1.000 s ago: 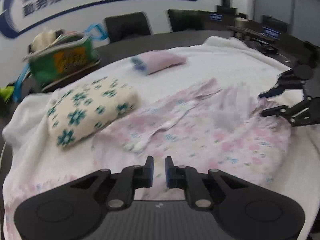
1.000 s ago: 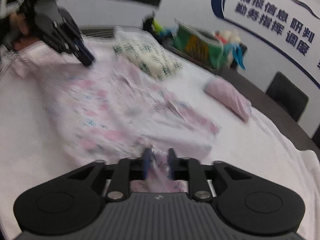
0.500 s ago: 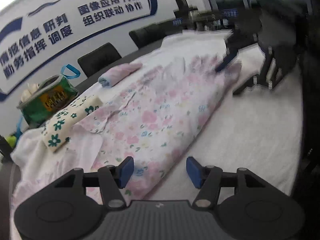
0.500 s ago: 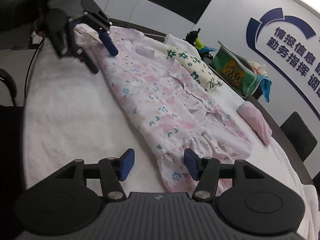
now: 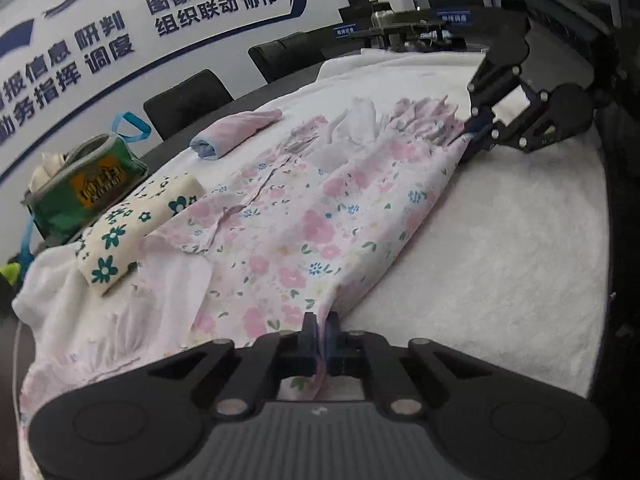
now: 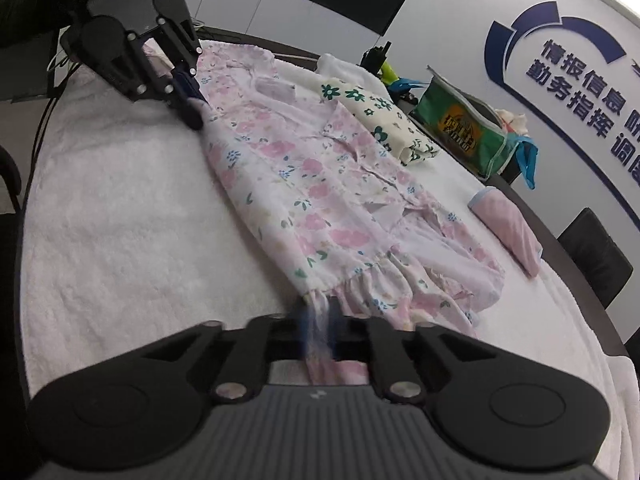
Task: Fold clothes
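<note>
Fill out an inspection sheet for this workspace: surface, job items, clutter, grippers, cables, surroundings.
Surface: white towel cover spread over a dark table.
Job's things: pink floral garment lying flat and stretched lengthwise; cream folded cloth with green flowers and pink rolled cloth beside it, both apart from the garment.
Clutter: green zip bag with blue handles at the table edge.
Grippers: left gripper jaws shut on the garment's near edge; right gripper jaws shut on the gathered ruffled end.
Cables: dark cables hang past the table edge behind the left gripper.
Surroundings: wall with blue Chinese lettering; black chairs along the table.
</note>
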`<state>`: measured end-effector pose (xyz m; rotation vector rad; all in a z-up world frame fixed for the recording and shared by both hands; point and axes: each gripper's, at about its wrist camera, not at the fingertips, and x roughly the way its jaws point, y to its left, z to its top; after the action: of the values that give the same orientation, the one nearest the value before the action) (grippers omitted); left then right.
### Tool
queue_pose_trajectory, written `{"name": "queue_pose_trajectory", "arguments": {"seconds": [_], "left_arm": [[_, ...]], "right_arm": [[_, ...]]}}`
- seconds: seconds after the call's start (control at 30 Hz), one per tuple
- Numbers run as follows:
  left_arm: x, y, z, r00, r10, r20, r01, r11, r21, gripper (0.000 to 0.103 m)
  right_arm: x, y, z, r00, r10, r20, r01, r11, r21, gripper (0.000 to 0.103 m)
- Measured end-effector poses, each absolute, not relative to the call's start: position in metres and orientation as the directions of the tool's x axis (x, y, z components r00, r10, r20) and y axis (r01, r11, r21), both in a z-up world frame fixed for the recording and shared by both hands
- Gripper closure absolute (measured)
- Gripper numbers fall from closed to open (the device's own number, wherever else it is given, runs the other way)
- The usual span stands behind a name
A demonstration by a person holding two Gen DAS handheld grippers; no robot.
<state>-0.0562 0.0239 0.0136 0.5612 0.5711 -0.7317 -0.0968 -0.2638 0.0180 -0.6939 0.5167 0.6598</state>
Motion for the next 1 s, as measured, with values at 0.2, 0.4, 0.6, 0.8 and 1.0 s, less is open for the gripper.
{"name": "queue_pose_trajectory", "arguments": {"seconds": [0.2,0.4,0.6,0.8,1.0], "left_arm": [[-0.071,0.025,0.033,0.517,-0.525,-0.676,0.777,0.619,0.114,0.103],[-0.088,0.016,0.032,0.461,-0.555,-0.693,0.786,0.617,0.030,0.095],[-0.102,0.057,0.069,0.497,-0.696,-0.518,0.755,0.641,-0.138,0.059],[-0.086,0.008,0.047,0.559,-0.636,-0.532,0.705,0.702,-0.099,0.062],[-0.085,0.002,0.001,0.584,-0.548,-0.599,0.682,0.731,-0.004,0.076]], "right_arm": [[-0.119,-0.275,0.031,0.668,0.369,-0.646,-0.709,0.579,-0.402,0.101],[-0.151,-0.295,0.041,0.663,0.319,-0.678,-0.683,0.627,-0.373,0.094],[-0.175,-0.319,0.058,0.700,0.310,-0.644,-0.625,0.702,-0.341,0.089],[-0.142,-0.270,0.070,0.784,0.423,-0.455,-0.562,0.794,-0.231,0.055],[-0.109,-0.245,0.030,0.678,0.465,-0.570,-0.642,0.752,-0.150,0.069]]}}
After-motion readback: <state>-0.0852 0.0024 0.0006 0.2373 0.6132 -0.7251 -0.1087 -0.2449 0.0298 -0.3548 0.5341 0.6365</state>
